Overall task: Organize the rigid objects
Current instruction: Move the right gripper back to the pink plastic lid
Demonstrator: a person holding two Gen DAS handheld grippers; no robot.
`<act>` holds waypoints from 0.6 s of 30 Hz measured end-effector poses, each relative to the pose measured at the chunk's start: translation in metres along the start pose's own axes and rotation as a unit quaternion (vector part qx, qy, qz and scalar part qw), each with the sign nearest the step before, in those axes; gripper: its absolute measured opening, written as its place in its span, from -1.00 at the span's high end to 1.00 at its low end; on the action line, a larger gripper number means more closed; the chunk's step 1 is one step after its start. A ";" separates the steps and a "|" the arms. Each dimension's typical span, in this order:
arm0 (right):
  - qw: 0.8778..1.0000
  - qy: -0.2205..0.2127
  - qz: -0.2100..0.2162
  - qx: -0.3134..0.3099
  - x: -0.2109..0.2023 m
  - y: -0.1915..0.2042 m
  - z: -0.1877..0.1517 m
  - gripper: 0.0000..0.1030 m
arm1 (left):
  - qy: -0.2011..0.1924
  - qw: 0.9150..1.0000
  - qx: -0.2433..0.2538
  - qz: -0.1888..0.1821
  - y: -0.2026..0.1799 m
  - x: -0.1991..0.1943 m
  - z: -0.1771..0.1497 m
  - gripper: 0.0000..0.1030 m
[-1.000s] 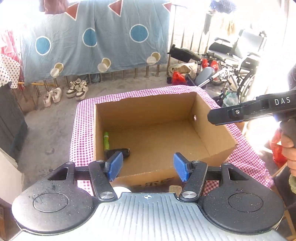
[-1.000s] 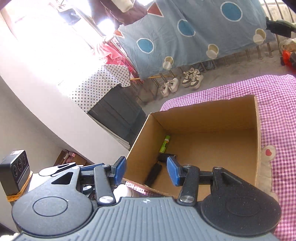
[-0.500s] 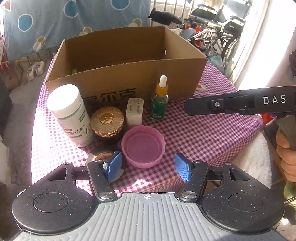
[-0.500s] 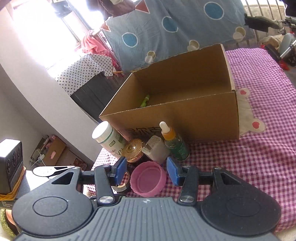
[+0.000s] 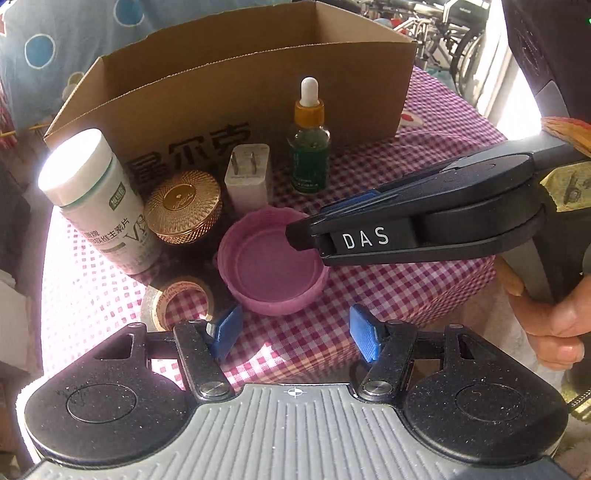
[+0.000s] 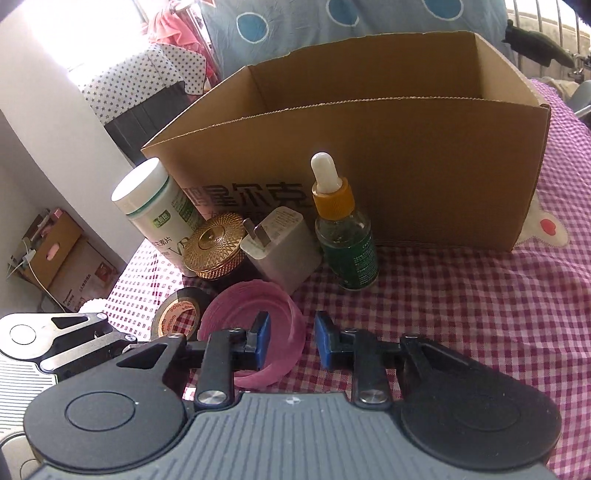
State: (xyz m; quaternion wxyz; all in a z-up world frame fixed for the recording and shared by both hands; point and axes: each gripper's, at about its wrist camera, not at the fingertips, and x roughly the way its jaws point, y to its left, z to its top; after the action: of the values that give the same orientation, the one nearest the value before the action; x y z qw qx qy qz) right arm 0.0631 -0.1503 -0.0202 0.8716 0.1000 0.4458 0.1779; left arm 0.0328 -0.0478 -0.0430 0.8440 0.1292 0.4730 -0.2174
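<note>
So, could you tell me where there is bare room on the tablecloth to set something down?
Bare gingham lies right of the dropper bottle, in front of the cardboard box, out to the cloth's right edge. The left is crowded: vitamin bottle, gold lid, charger plug, tape roll and pink lid sit packed together.

Behind and around my work spot

A pink-and-white checked tablecloth (image 6: 461, 314) is covering the table in front of me, a blue sheet with round patches (image 6: 332, 22) is hanging behind it, a star-dotted cloth (image 6: 129, 77) is draping at the left, and wheelchairs (image 5: 454, 33) are standing at the far right.
</note>
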 end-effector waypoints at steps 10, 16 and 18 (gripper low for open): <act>1.000 0.002 -0.023 0.001 -0.013 -0.018 -0.004 0.70 | 0.000 0.999 0.013 -0.029 -0.015 0.008 0.006 -0.23; 0.999 -0.003 -0.046 0.027 -0.036 -0.042 -0.017 0.70 | -0.020 0.998 0.044 -0.031 -0.034 0.008 0.010 -0.23; 0.998 -0.005 -0.050 0.038 -0.041 -0.049 -0.021 0.70 | -0.026 0.998 0.062 -0.014 -0.040 0.009 0.011 -0.28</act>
State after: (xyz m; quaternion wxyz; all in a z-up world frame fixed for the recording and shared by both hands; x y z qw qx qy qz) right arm 0.0345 -0.2112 -0.0186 0.8773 0.1119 0.4520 0.1167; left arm 0.0248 -0.0895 -0.0453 0.8434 0.1689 0.4380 -0.2612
